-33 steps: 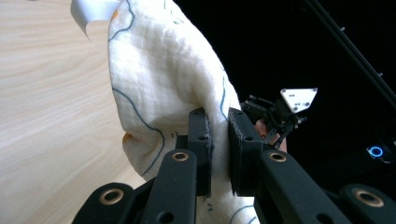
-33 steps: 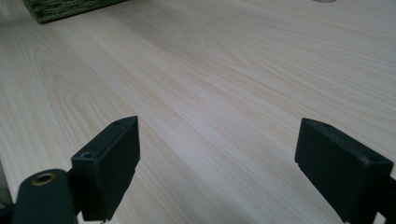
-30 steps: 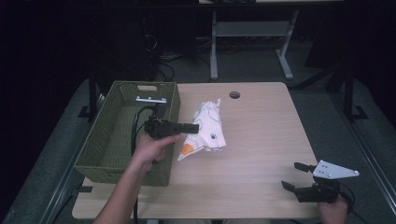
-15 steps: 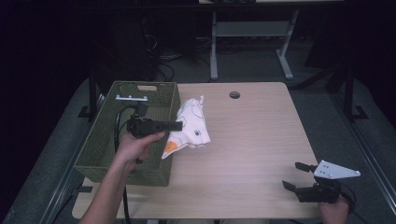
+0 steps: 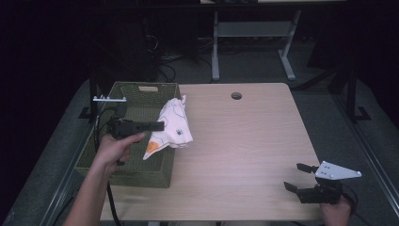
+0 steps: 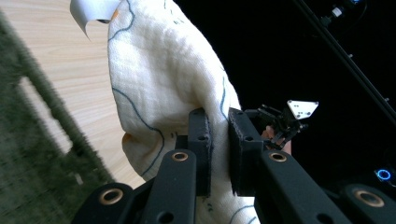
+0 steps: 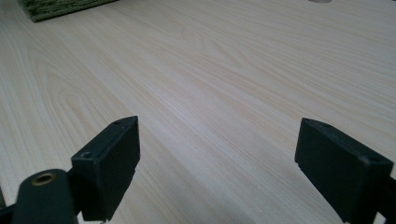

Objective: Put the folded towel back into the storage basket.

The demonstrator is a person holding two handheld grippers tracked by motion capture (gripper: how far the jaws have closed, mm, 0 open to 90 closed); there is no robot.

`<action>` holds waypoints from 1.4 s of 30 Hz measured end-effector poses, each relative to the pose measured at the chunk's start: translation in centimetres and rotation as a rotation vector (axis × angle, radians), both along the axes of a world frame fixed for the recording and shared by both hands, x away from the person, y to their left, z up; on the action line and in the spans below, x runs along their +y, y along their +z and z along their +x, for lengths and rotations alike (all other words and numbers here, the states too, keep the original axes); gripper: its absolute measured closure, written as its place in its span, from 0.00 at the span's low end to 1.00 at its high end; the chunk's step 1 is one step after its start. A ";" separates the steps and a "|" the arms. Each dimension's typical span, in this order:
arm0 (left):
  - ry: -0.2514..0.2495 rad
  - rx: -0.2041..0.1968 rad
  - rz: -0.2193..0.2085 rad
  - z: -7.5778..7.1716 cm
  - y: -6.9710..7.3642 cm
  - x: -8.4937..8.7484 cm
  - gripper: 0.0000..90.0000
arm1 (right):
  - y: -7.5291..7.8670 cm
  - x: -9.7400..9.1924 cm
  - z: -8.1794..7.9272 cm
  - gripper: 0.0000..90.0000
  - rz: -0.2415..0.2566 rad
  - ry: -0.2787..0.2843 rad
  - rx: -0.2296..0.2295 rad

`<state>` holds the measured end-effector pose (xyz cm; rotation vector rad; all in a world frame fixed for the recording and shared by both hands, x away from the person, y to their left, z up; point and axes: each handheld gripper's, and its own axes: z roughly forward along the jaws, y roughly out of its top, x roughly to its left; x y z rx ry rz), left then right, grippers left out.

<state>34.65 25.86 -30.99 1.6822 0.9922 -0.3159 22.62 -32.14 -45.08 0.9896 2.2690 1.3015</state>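
A white printed cloth [image 5: 172, 126] is being held pinched in the left gripper [image 5: 157, 125], hanging over the green basket's [image 5: 141, 165] right rim at the desk's [image 5: 244, 155] left edge. The right gripper [image 5: 295, 177] is being held wide open near the desk's front right corner.

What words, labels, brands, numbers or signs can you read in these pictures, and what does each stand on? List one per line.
None can be read.
Cloth: blue line drawings and an orange patch, no letters.
White tag at the cloth's edge: blank as far as it shows.
Green basket: a pale patch on the far wall, too small to read.
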 end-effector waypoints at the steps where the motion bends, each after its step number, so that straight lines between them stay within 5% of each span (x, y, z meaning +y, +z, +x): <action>1: 0.004 -0.002 0.000 0.0 0.0 0.3 0.90 | 0.0 0.0 0.0 0.15 -0.001 0.000 0.001; 29: 0.048 0.043 0.072 1.3 -1.8 7.0 0.90 | -0.1 -0.3 -0.1 0.15 -0.003 -0.022 -0.001; 42: 0.042 0.052 0.178 1.8 -2.8 8.0 0.90 | -0.3 0.4 0.1 0.15 -0.025 -0.007 0.010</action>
